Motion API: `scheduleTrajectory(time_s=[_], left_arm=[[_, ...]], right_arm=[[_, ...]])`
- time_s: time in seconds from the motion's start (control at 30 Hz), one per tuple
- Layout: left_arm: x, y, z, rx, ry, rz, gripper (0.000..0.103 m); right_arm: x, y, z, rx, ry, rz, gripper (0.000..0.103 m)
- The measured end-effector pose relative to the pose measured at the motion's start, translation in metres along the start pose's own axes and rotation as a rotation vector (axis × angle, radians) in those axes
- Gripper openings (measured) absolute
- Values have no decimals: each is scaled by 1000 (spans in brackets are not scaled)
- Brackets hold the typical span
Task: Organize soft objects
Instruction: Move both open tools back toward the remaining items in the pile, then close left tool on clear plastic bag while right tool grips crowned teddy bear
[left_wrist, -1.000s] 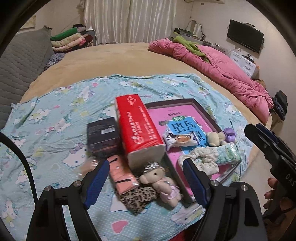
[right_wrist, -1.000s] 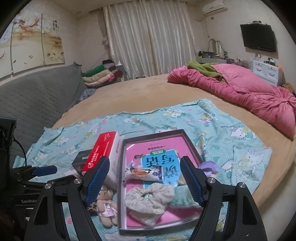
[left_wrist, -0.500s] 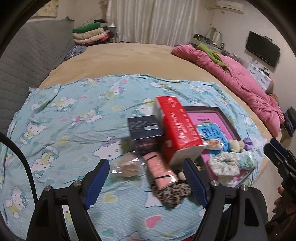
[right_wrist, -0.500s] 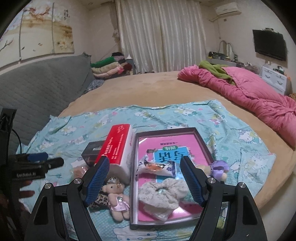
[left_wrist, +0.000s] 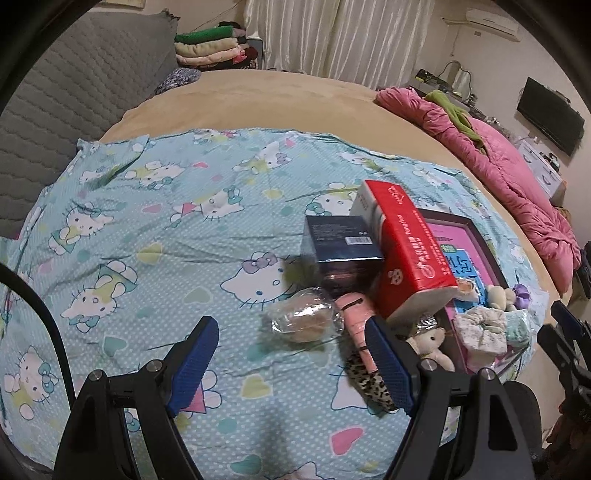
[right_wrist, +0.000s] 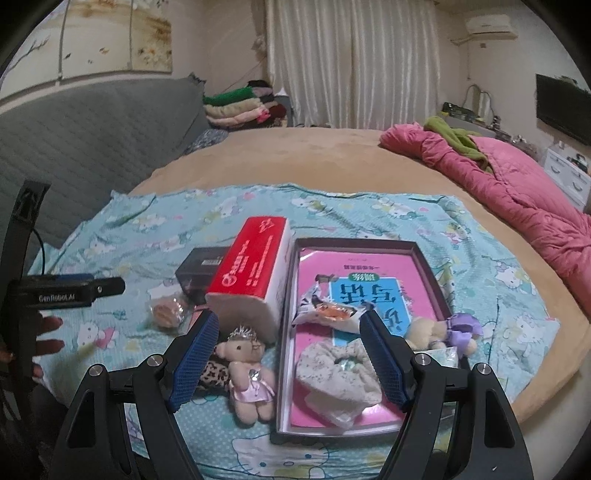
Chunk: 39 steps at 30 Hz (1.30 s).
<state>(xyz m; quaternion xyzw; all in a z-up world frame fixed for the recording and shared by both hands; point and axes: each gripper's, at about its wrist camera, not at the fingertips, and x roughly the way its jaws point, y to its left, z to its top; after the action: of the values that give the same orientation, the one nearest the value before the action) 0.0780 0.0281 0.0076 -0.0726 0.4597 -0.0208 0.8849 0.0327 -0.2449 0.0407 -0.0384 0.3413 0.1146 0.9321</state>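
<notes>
Both the left gripper (left_wrist: 295, 363) and the right gripper (right_wrist: 290, 358) are wide open and hold nothing; the wrapped bun (left_wrist: 301, 320) lies on the sheet (left_wrist: 147, 236) beside the dark box (left_wrist: 341, 245).

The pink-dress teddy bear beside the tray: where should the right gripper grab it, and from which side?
Grip the teddy bear across its torso, probably from above. It lies face-up on the sheet, head toward the tissue pack, tray wall close on its right. The open right gripper should straddle the narrow waist, clear of the crown.
</notes>
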Motion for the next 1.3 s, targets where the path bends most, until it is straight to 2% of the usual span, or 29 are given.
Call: scheduleTrajectory(time_s=[0.33,0.53,0.8,1.07,1.3], left_arm=[[26,6,-11,-11,36,-24,81],[43,6,-17,-14,62,-43,81],[65,6,-15,-28,90,-85,81],[86,6,-7,-49,105,-96,81],[102,1,-2,-44,128,-104,81]], right_arm=[[45,33,-17,-124,117,35,80],[77,49,-26,-206,177,27,80],[109,62,-34,-288,233,-1,67],[128,68,-39,-336,264,-37,53],[145,72,-46,-361,298,-27,42]])
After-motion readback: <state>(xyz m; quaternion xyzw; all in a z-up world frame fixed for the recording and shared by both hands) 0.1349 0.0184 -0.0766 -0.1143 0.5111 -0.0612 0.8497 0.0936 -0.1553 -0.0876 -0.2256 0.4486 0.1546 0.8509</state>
